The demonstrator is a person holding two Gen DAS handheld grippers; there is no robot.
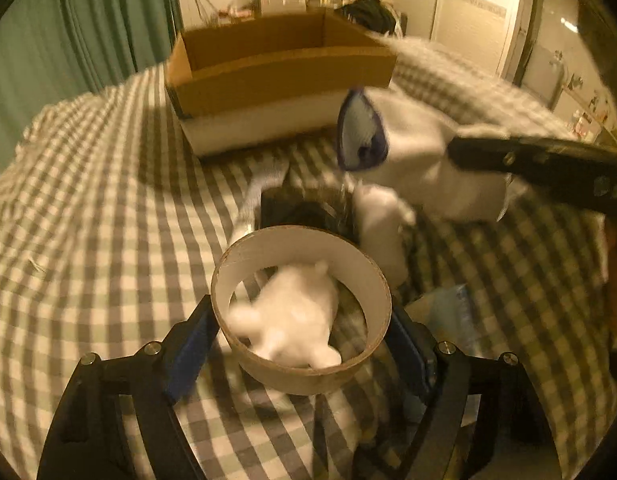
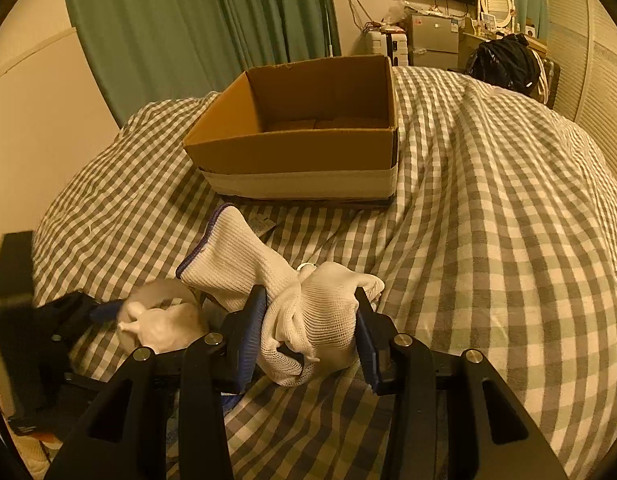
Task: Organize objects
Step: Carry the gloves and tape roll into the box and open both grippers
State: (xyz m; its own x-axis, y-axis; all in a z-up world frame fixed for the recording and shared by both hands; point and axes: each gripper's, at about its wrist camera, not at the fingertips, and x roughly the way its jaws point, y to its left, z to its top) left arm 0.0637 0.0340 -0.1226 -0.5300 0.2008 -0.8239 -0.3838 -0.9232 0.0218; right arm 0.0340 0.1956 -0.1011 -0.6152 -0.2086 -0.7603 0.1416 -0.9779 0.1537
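Observation:
A wide cardboard tape ring (image 1: 348, 264) sits between the blue pads of my left gripper (image 1: 300, 332), which press on its two sides. A blurred white lump (image 1: 292, 316) shows through the ring; what it is I cannot tell. My right gripper (image 2: 310, 308) is shut on a bunched white knit glove (image 2: 244, 264) with a blue cuff, held above the checked bed cover (image 2: 488, 240). From the left wrist view, that glove (image 1: 408, 148) hangs from the right gripper's black finger (image 1: 548, 164). An open brown cardboard box (image 2: 308, 152) stands behind, apparently empty.
Beyond the ring lie a dark object (image 1: 304, 208), a white cloth piece (image 1: 380, 232) and a pale blue packet (image 1: 452, 308). Green curtains (image 2: 188, 32) hang at the back left. A black bag (image 2: 504, 64) and furniture stand beyond the bed.

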